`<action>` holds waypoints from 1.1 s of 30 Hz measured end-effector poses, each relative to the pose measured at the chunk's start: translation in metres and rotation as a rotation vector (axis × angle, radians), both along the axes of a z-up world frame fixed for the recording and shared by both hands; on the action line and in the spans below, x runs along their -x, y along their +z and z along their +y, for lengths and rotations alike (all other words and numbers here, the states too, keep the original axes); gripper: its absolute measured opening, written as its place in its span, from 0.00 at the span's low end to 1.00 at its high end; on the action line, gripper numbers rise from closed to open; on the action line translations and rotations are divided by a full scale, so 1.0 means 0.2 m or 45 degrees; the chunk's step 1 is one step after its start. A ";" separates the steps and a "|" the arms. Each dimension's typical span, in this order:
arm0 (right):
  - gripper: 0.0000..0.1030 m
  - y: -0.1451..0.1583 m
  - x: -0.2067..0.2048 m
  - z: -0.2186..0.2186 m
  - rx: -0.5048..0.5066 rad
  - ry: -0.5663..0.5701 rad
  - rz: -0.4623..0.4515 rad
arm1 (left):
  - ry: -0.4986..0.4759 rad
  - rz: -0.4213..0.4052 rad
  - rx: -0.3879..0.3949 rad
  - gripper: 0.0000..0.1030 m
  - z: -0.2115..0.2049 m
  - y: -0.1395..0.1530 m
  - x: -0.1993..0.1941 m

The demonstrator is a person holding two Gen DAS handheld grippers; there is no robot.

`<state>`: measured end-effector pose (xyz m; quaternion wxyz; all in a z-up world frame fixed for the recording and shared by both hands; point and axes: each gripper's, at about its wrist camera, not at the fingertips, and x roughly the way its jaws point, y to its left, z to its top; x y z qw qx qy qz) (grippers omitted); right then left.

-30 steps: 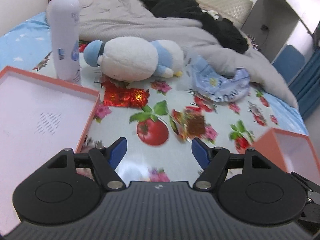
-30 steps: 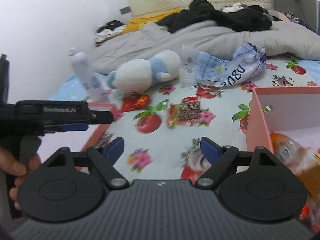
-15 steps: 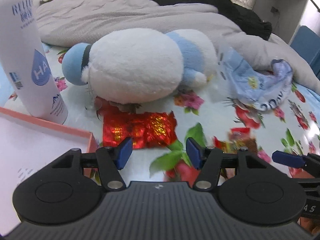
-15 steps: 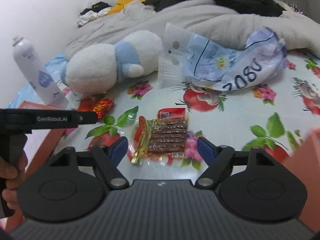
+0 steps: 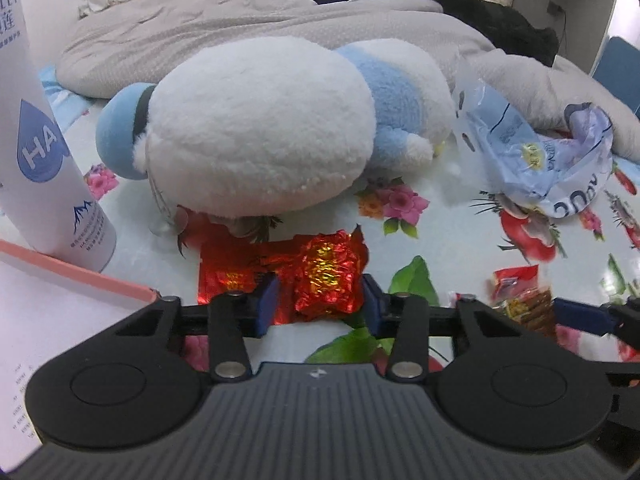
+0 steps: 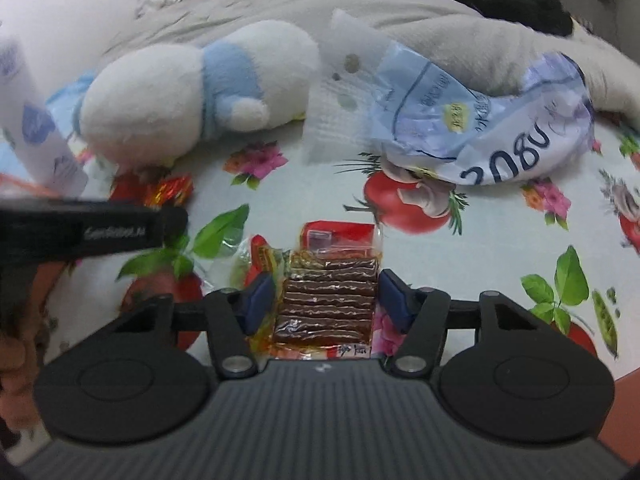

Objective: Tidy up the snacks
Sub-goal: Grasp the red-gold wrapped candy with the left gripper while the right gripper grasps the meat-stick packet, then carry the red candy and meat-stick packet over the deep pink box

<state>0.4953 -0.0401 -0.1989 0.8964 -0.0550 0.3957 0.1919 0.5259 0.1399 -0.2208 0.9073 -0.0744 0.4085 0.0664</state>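
On the flower-and-tomato printed cloth (image 5: 460, 232), counted left to right: one pink box (image 5: 76, 280) at the near left edge; one white spray bottle (image 5: 44, 168) upright just beyond it, label with a blue drop reading "HA", other print too small to read; one white-and-blue plush toy (image 5: 272, 136) lying on its side; one red foil snack packet (image 5: 320, 276) near of the plush; one clear packet of brown snack sticks (image 6: 330, 300) right of that; one crumpled pale-blue plastic bag (image 6: 472, 120) far right, dark digits reading roughly "2080", smaller print illegible; one grey blanket (image 5: 240, 28) heaped across the far side.

Left gripper (image 5: 318, 300): two blue pads; jaws have just been closing; the red foil snack packet sits between them; left pad (image 5: 266, 304) looks to be against the foil, right pad close beside it; cannot tell whether the grip is firm.

Right gripper (image 6: 326, 298): two blue pads; jaws have just been closing; the clear packet of brown snack sticks lies flat on the cloth between them; thin gaps show on both sides, so the pads stand apart from it.

Right view also shows the left tool's black body at the left edge, white lettering blurred, possibly "GenRobot.AI"; a hand (image 6: 16, 344) grips its handle.
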 end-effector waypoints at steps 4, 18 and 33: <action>0.55 0.03 0.02 0.00 -0.002 0.000 0.026 | -0.027 0.018 0.003 0.34 -0.03 0.03 0.04; 0.54 0.17 0.49 -0.21 -0.022 0.015 0.092 | -0.045 0.030 0.071 0.34 -0.23 0.29 0.58; 0.54 0.47 1.21 -0.49 -0.171 -0.024 0.038 | 0.061 0.003 0.220 0.34 -0.33 0.59 1.43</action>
